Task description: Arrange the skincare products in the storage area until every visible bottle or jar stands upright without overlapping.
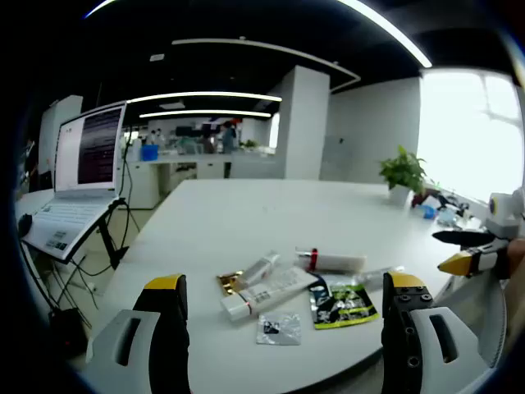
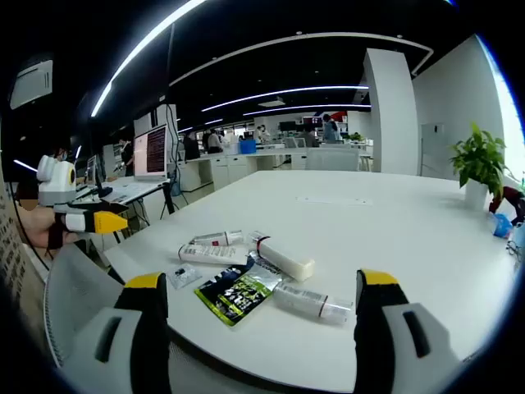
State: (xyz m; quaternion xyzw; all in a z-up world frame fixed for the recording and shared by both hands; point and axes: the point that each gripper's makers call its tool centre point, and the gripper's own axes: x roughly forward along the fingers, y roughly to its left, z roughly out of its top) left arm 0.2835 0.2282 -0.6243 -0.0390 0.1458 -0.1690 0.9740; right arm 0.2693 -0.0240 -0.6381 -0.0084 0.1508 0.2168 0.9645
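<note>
Several skincare items lie flat in a loose cluster on the white table (image 1: pixel 246 213). Among them are a long white tube (image 1: pixel 267 293), a smaller tube (image 1: pixel 258 268), a white bottle with a red cap (image 1: pixel 332 262), a clear tube (image 1: pixel 379 275), a green-black sachet (image 1: pixel 342 304) and a small clear sachet (image 1: pixel 279 328). My left gripper (image 1: pixel 285 281) hovers open just short of them, holding nothing. The right gripper view shows the same bottle (image 2: pixel 283 256), long tube (image 2: pixel 212 254), clear tube (image 2: pixel 313 302) and green sachet (image 2: pixel 238 292). My right gripper (image 2: pixel 262 281) is open and empty on the opposite side.
A laptop on a stand (image 1: pixel 82 176) sits off the table's left. A potted plant (image 1: pixel 402 172) and small blue items (image 2: pixel 500 226) occupy the far right. A white mesh chair (image 2: pixel 78 312) stands by the near edge. The left gripper (image 2: pixel 94 222) is hand-held.
</note>
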